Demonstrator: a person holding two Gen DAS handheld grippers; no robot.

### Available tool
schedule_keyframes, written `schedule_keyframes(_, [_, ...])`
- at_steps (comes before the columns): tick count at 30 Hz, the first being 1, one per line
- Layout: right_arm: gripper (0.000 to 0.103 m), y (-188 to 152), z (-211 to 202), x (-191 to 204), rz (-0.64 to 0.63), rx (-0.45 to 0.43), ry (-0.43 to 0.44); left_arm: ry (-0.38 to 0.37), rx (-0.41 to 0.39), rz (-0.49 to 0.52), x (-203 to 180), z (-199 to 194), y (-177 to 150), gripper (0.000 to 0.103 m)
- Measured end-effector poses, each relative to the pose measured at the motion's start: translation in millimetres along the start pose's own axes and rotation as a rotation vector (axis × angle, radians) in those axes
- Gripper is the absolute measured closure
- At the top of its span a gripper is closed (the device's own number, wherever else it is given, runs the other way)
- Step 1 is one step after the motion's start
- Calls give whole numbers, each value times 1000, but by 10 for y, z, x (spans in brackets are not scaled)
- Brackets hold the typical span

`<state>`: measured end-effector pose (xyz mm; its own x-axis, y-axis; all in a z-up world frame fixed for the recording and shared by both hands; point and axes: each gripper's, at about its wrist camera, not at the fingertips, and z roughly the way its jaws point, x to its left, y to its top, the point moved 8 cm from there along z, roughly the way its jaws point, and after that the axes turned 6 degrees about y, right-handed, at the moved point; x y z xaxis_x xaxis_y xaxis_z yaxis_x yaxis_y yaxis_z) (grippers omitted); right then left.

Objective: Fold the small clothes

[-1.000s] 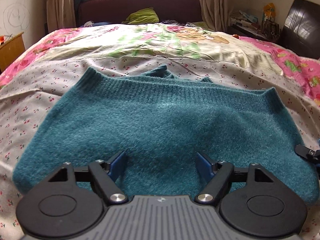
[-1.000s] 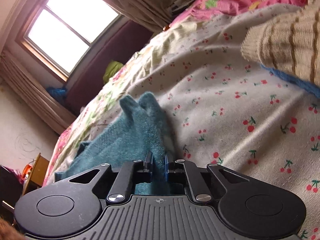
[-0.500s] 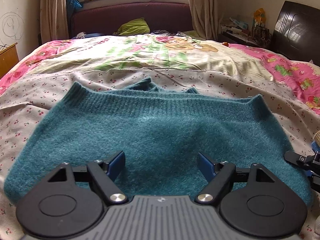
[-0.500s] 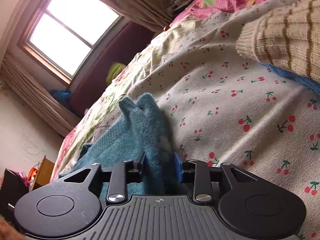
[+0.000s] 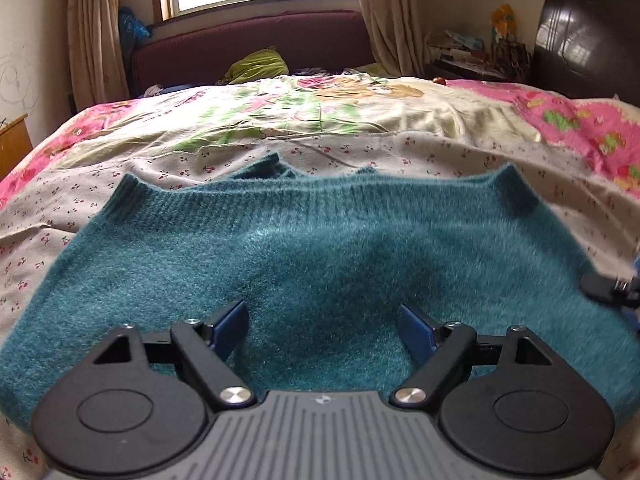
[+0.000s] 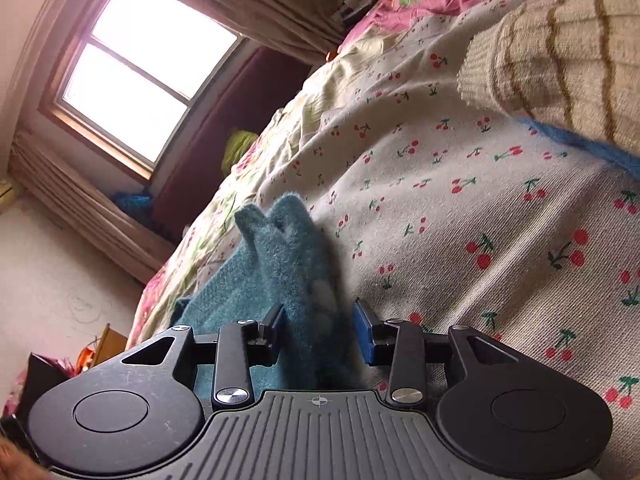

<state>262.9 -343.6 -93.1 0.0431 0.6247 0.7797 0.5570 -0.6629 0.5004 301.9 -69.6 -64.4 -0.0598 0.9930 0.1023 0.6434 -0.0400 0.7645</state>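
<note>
A fuzzy teal sweater [image 5: 312, 256] lies folded flat on the cherry-print bedsheet [image 5: 80, 196], ribbed hem at the far edge. My left gripper [image 5: 322, 326] hovers open over its near part, holding nothing. My right gripper [image 6: 320, 328] is open at the sweater's right edge, with a bunched fold of the sweater [image 6: 292, 256] standing between its jaws, which stand apart from it. The tip of the right gripper shows in the left wrist view [image 5: 608, 288] beside the sweater's right side.
A cream sweater with brown stripes [image 6: 560, 52] lies on a blue garment [image 6: 580, 144] to the right. A floral quilt [image 5: 320, 108] covers the far bed, before a maroon headboard [image 5: 248, 48] and window. A wooden stand [image 5: 14, 144] is at left.
My right gripper has opened and let go of the sweater's edge. My left gripper has drawn back and tilted up a little; the sweater stays flat.
</note>
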Motion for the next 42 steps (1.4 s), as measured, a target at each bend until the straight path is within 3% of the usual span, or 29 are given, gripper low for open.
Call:
schedule_keyframes(6, [64, 70, -139, 44, -41, -67, -14, -3, -3, -5, 1, -12, -11, 10])
schedule_keyframes(11, [64, 49, -28, -79, 27, 9, 17, 10, -19, -1, -12, -10, -51, 9])
schedule_keyframes(23, [64, 43, 13, -117, 82, 90, 91, 24, -22, 9, -38, 4, -84, 6])
schedule_keyframes(35, [66, 83, -26, -148, 24, 219, 75, 26, -24, -4, -36, 0, -96, 5])
schedule_keyframes(42, [67, 6, 261, -101, 53, 226, 115, 24, -15, -1, -50, -5, -88, 5])
